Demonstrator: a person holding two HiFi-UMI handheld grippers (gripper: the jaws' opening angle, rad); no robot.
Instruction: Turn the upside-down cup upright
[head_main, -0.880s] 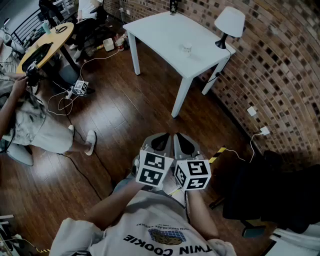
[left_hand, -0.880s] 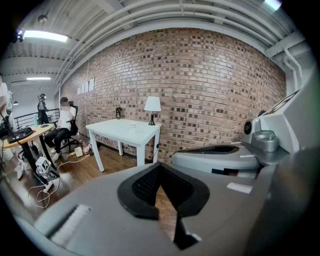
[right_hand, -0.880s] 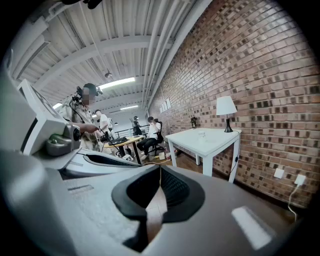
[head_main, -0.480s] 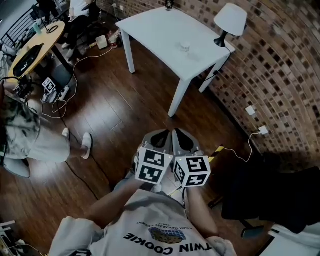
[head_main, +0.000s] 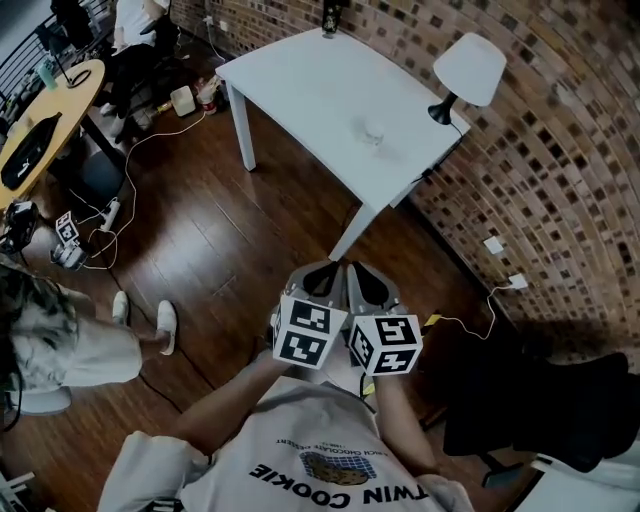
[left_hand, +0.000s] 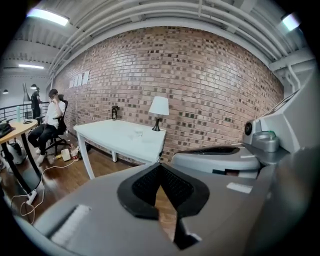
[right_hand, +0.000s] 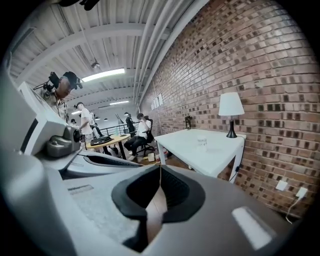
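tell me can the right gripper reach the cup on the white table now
Probably not yet: the right gripper is held near the person's body and the cup sits far off on the white table. Only floor lies between.

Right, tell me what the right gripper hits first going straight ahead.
Nothing near: the right gripper's way looks free until the wooden floor near the white table's leg, though depth is unclear.

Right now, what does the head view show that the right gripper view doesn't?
Head view only: the marker cubes, the person's shirt, a black chair. Right gripper view only: the right gripper with its shut jaws close up, ceiling lights. Both: the table, lamp, cup, brick wall.
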